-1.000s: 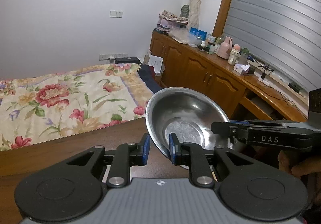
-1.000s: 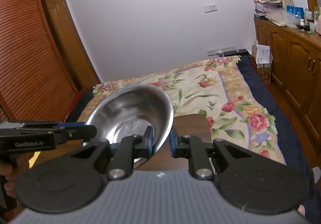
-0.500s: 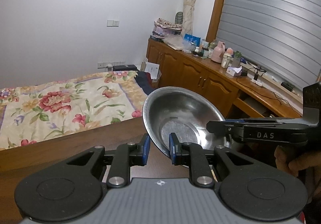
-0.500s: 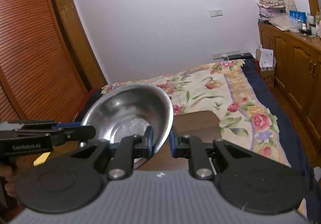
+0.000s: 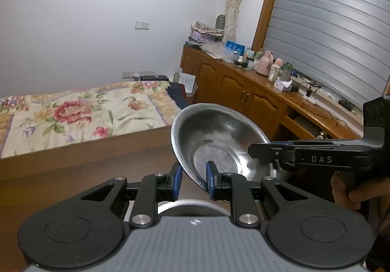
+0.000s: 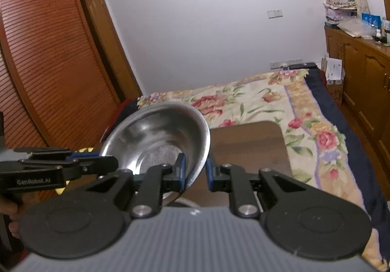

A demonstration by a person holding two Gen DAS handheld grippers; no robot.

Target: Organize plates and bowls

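Observation:
A steel bowl (image 5: pixel 219 135) is held up in the air, tilted, with a gripper on each side of its rim. My left gripper (image 5: pixel 193 180) straddles the bowl's left rim, one blue pad inside and one outside. My right gripper (image 6: pixel 195 172) straddles the opposite rim of the same bowl (image 6: pixel 160 135). The right gripper also shows in the left wrist view (image 5: pixel 253 150), coming in from the right; the left gripper shows in the right wrist view (image 6: pixel 114 164), coming in from the left. A curved pale rim of another dish (image 5: pixel 190 203) peeks out below the left gripper.
A dark wooden table (image 6: pixel 248 145) lies below the bowl. Behind it is a bed with a floral cover (image 5: pixel 78 113). A wooden cabinet with bottles and clutter (image 5: pixel 265 86) runs along the right. A slatted wooden wardrobe (image 6: pixel 43 72) stands at the left.
Both grippers have risen with the bowl between them; the table and bed sit lower in both views. The grip on the rim is unchanged.

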